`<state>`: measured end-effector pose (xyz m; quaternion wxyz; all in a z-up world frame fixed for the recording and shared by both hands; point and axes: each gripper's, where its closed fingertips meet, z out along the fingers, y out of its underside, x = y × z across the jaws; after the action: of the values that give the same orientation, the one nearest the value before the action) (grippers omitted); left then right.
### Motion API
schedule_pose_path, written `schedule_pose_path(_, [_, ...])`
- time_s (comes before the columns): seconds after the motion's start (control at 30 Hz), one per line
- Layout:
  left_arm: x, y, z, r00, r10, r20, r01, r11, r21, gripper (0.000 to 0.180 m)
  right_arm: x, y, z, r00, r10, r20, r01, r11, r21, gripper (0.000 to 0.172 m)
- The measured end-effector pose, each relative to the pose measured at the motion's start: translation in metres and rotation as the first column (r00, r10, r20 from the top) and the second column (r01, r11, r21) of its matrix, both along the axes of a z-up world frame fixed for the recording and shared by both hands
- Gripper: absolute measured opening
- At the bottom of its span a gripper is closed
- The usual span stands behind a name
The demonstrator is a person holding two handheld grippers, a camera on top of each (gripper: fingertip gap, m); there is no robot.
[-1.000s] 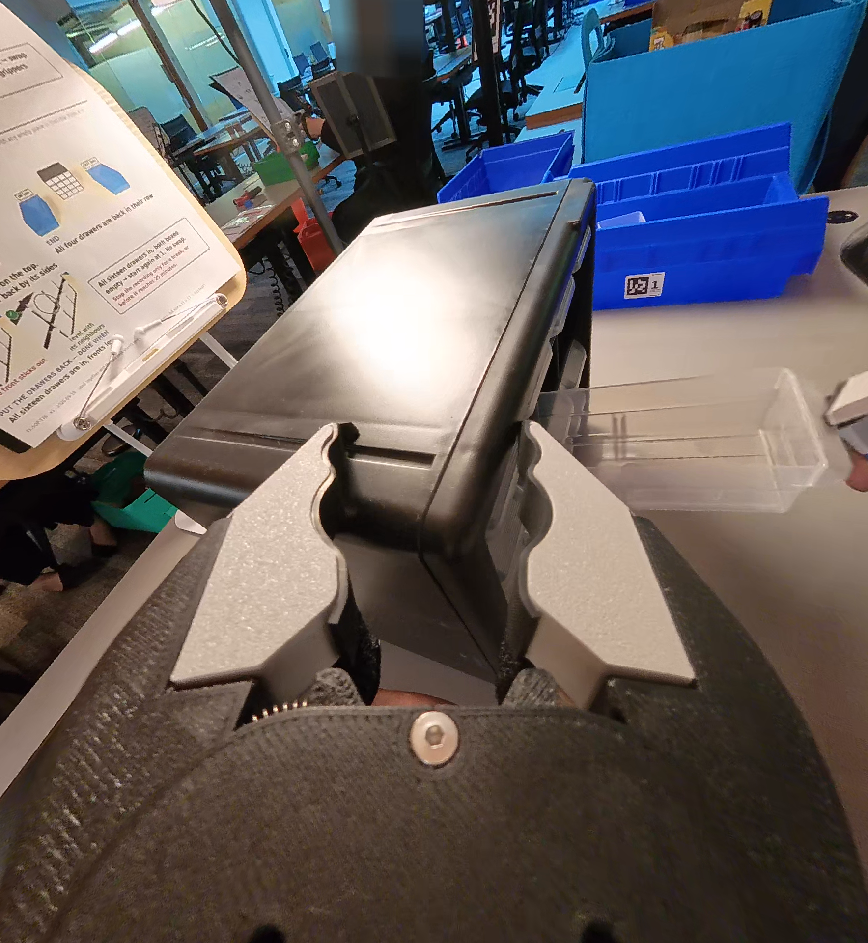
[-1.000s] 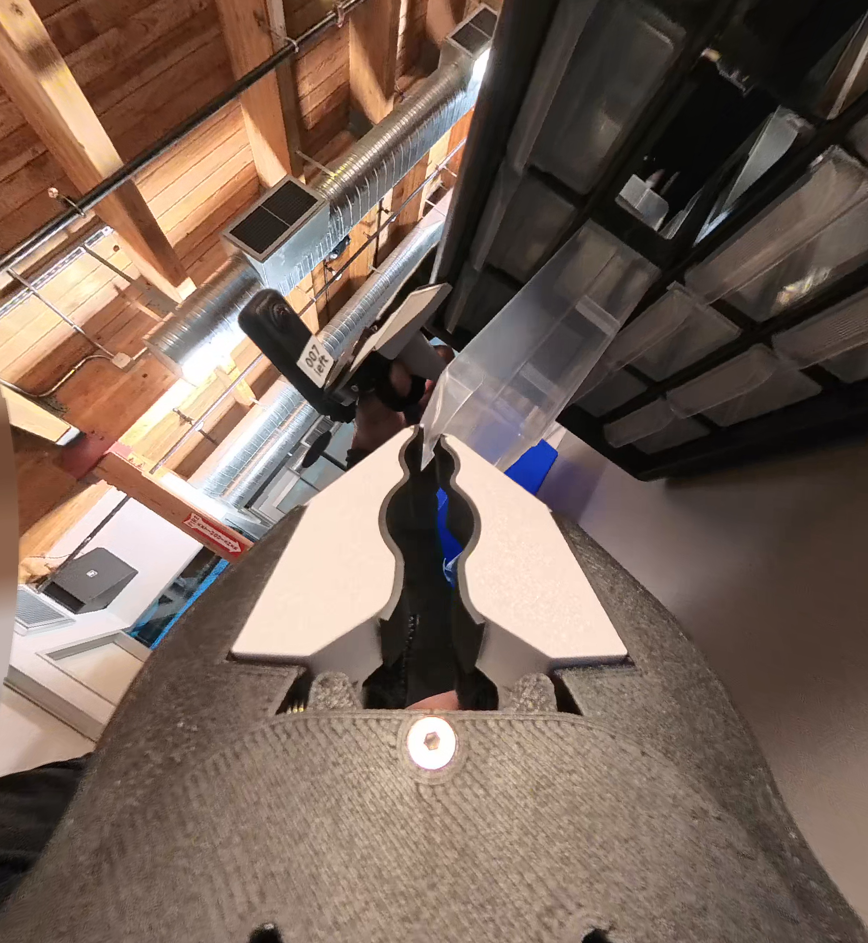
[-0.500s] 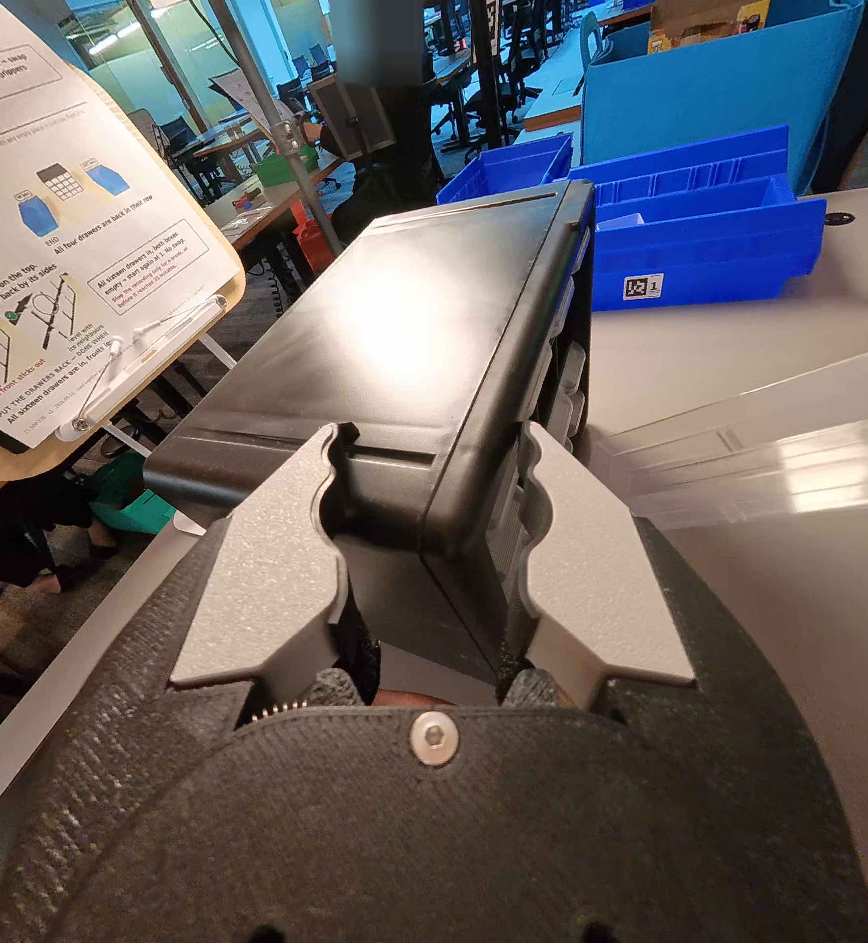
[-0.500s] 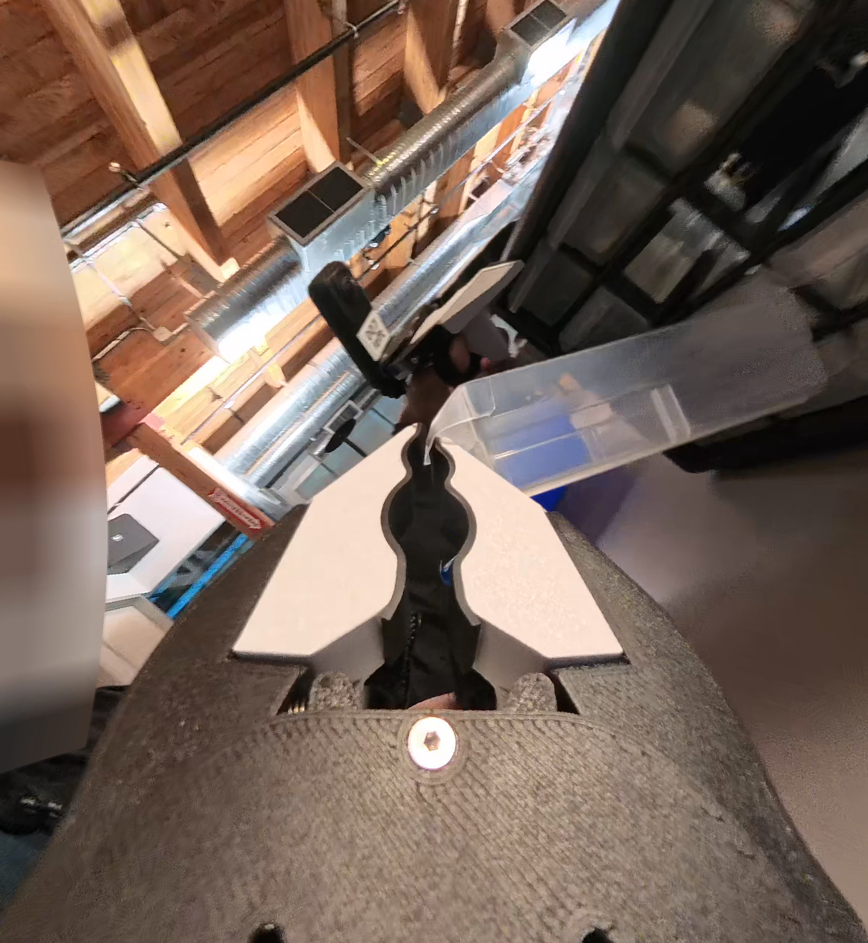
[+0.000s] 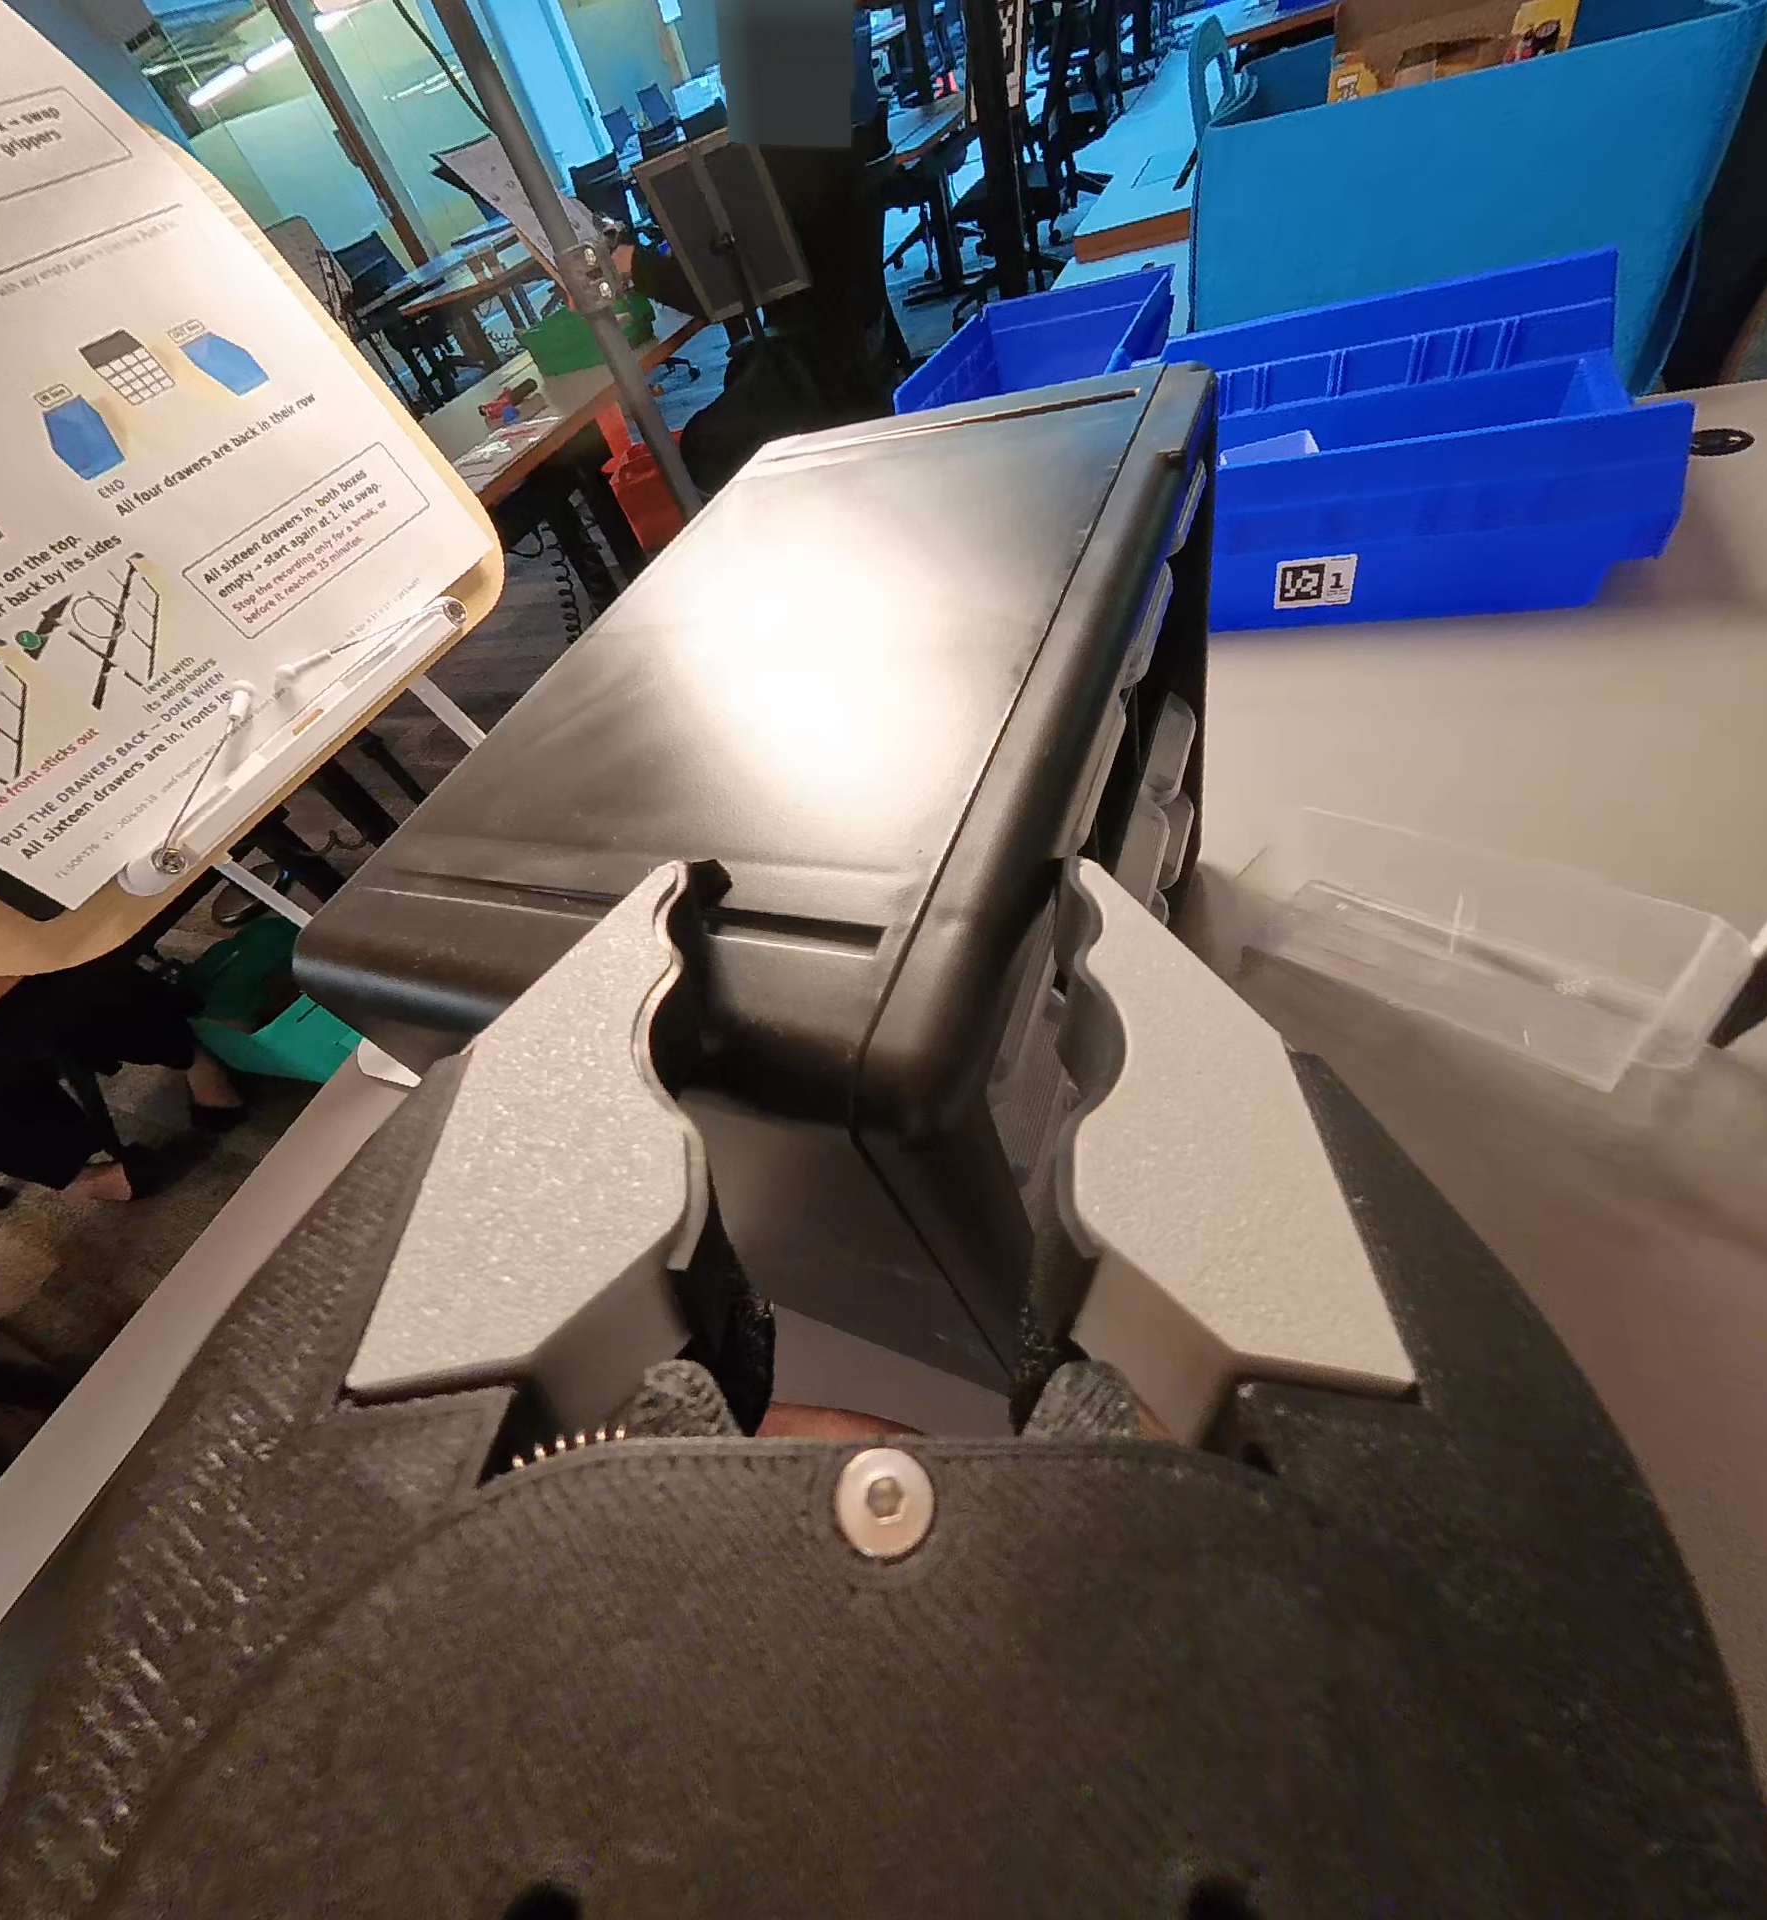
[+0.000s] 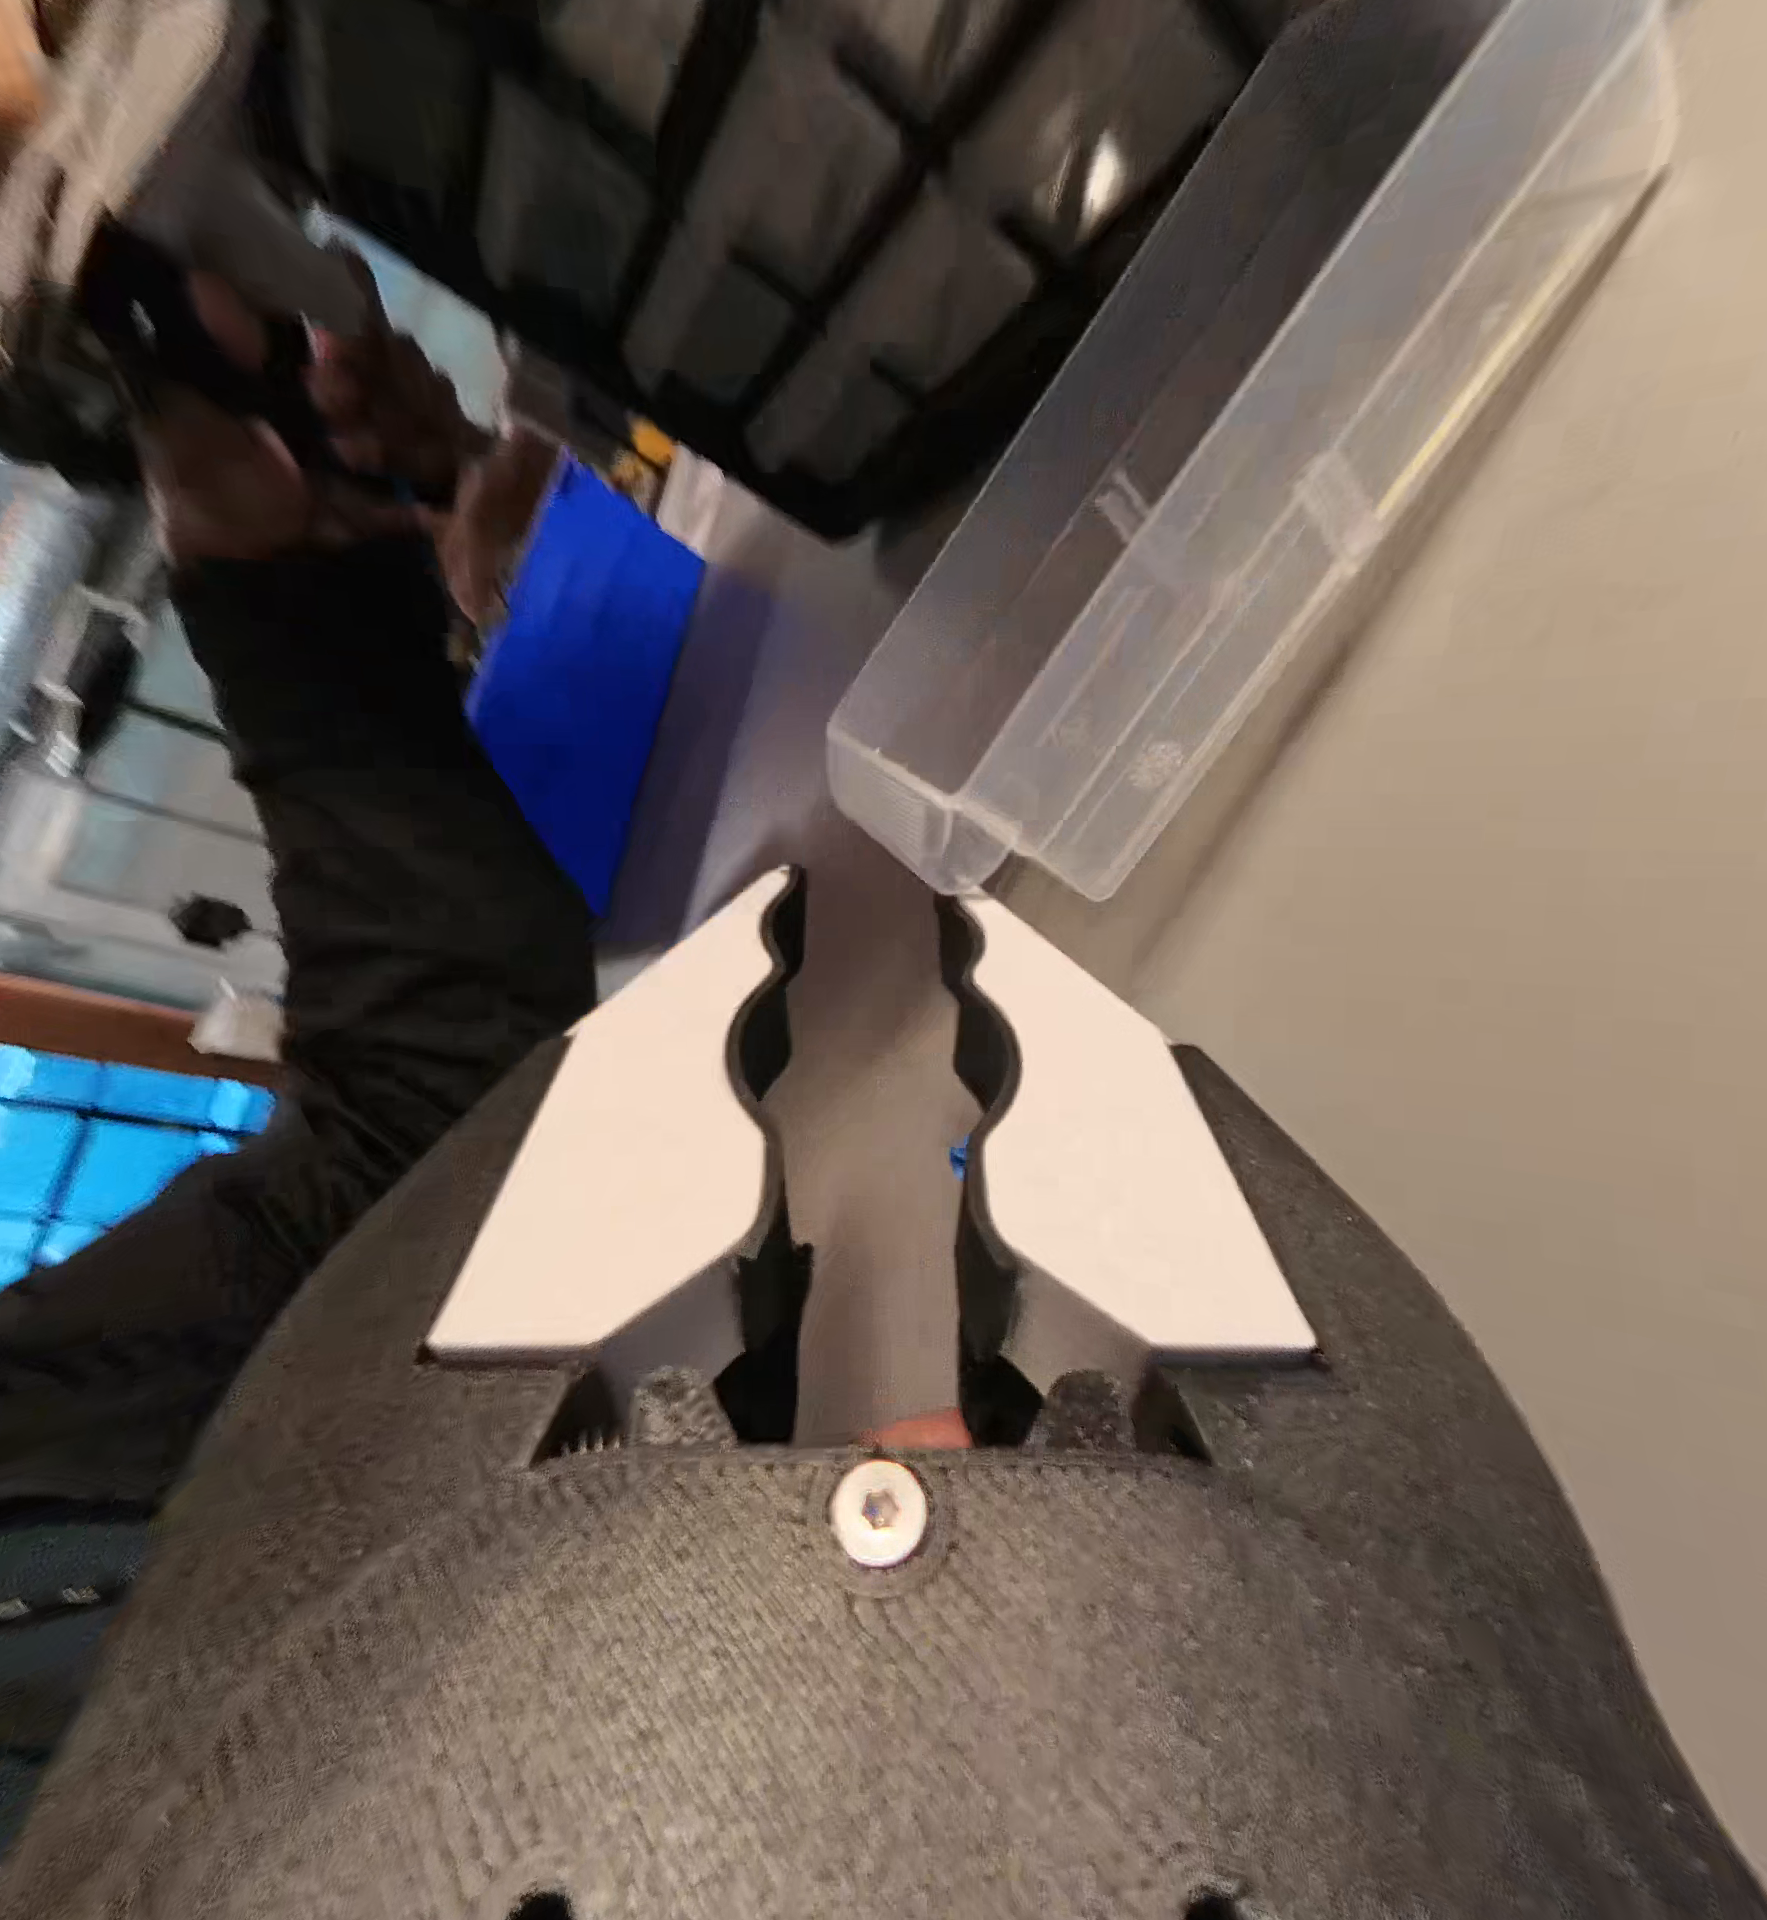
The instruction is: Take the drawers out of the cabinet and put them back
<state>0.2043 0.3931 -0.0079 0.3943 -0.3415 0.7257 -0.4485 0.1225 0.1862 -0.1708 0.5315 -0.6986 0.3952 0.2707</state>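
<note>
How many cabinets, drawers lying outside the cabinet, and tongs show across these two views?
Black cabinet: 1
Clear drawer outside the cabinet: 1
Tongs: 2, left tongs and right tongs
Total: 4

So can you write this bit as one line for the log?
left tongs: straddling cabinet corner | right tongs: open, holding nothing | clear drawer: on table, beside right tongs

The left gripper [image 5: 884, 883] sits with jaws spread wide, straddling a black corner — the right gripper [image 6: 866, 902] has its jaws parted, nothing between them.
</note>
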Motion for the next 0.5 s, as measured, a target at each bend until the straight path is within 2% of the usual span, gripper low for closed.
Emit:
schedule_pose_path(0.07, [0.0, 0.0, 0.0, 1.0, 0.0, 0.0, 0.0, 1.0, 0.001, 0.068, -0.01, -0.004, -0.007, 0.995, 0.076, 0.061, -0.071, 0.995, -0.068, 0.042])
schedule_pose_path(0.13, [0.0, 0.0, 0.0, 1.0, 0.0, 0.0, 0.0, 1.0, 0.002, 0.068, -0.021, -0.01, -0.01, 0.974, 0.188, 0.124, -0.173, 0.978, -0.12, 0.042])
schedule_pose_path(0.27, [0.0, 0.0, 0.0, 1.0, 0.0, -0.001, 0.0, 1.0, 0.004, 0.068, -0.053, -0.028, -0.018, 0.832, 0.52, 0.194, -0.465, 0.844, -0.266, 0.042])
schedule_pose_path(0.37, [0.0, 0.0, 0.0, 1.0, 0.001, -0.002, -0.001, 1.0, 0.004, 0.068, -0.043, -0.026, 0.002, 0.712, 0.552, 0.433, -0.461, 0.834, -0.305, 0.042])
schedule_pose_path(0.5, [0.0, 0.0, 0.0, 1.0, 0.004, -0.001, -0.004, 1.0, 0.006, 0.068, -0.004, -0.014, 0.027, 0.524, 0.492, 0.695, -0.32, 0.87, -0.374, 0.043])
